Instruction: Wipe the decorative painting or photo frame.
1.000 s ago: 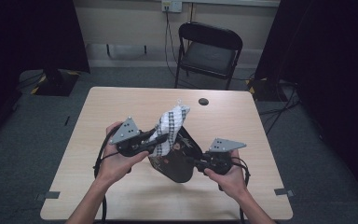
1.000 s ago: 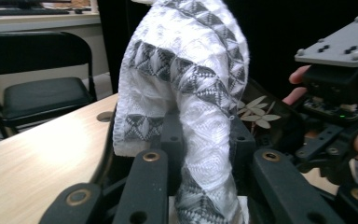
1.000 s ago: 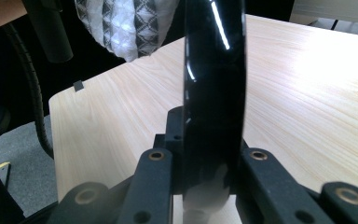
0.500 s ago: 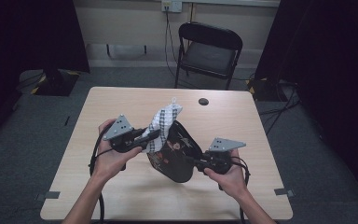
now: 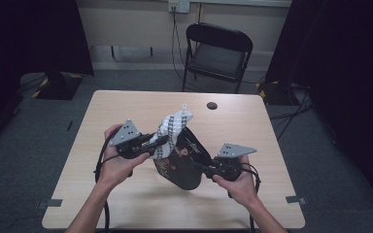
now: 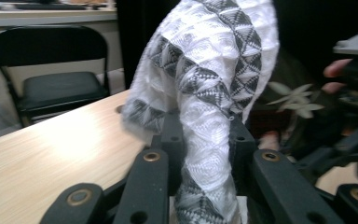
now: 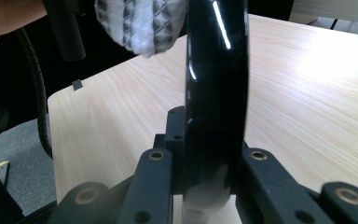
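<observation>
The cloth (image 6: 214, 93) runs off the top edge and hides much of the plate (image 6: 289, 100). The plate's (image 7: 216, 93) rim is cut off above.

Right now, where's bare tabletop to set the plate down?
Free: the far left corner of the table, the near strip along the front edge, and the right side beyond the right hand-held gripper. A small dark disc sits far centre. Crowded: the middle, where the plate and cloth in the left hand-held gripper are held.
</observation>
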